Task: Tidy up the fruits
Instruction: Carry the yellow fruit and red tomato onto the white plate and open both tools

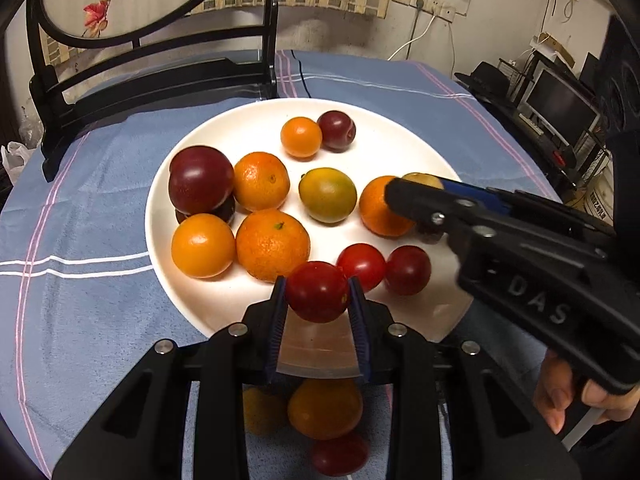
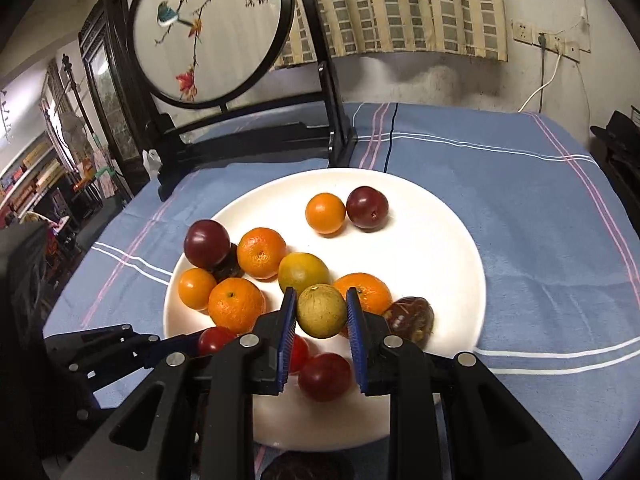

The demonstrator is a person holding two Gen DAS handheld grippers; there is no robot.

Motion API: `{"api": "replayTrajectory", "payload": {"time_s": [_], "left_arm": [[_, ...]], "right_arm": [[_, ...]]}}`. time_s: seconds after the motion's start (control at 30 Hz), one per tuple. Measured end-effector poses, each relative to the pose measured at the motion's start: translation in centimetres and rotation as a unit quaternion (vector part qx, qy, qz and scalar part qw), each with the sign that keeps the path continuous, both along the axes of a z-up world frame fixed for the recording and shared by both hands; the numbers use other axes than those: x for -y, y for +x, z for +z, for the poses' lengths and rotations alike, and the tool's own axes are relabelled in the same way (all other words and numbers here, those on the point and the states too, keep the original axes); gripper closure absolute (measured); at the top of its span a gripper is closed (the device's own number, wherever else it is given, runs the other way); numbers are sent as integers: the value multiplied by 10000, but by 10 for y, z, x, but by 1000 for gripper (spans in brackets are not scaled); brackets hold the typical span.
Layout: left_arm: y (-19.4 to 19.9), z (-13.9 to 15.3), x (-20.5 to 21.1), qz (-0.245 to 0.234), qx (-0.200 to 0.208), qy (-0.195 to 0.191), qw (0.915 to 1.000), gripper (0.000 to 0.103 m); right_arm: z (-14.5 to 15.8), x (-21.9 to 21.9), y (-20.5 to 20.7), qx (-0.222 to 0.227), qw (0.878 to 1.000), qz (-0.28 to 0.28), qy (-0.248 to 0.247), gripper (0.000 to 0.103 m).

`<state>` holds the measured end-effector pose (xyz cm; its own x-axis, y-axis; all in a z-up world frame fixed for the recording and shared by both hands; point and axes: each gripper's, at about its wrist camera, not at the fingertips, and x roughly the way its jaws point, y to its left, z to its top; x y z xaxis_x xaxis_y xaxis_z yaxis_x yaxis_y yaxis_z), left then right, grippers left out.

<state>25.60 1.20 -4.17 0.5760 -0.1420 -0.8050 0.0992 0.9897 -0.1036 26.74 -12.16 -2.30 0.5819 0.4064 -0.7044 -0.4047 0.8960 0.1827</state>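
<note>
Your left gripper (image 1: 317, 292) is clamping one red cherry tomato (image 1: 317, 291) at lower centre, over the white plate's (image 1: 400, 152) near rim. Your right gripper (image 2: 321, 312) is gripping one tan longan (image 2: 321, 311) mid-frame. The plate is carrying three tangerines, three small smooth oranges, one greenish citrus (image 1: 328, 195), two dark plums, two more tomatoes and one date (image 2: 412, 317).
</note>
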Motion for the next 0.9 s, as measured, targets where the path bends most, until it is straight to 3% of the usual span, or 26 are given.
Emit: {"api": "replayTrajectory", "payload": {"time_s": [0.03, 0.1, 0.17, 0.3, 0.67, 0.9], "left_arm": [[2, -2, 0, 23, -32, 10, 10000, 73], [4, -2, -1, -33, -39, -165, 9999, 60], [3, 2, -2, -4, -16, -231, 9997, 22], [-10, 19, -6, 88, 388, -120, 9991, 21], [-50, 33, -36, 562, 479, -75, 9972, 14], [-92, 16, -55, 780, 441, -34, 9960, 14]], "right_arm": [[-2, -4, 1, 5, 10000, 43, -4, 68], [-3, -5, 3, -10, 10000, 35, 56, 45], [0, -2, 0, 80, 9998, -94, 135, 44], [5, 4, -7, 165, 9997, -98, 141, 44], [19, 23, -49, 100, 9994, -37, 339, 44], [13, 31, -106, 135, 9997, 220, 34, 44]]}}
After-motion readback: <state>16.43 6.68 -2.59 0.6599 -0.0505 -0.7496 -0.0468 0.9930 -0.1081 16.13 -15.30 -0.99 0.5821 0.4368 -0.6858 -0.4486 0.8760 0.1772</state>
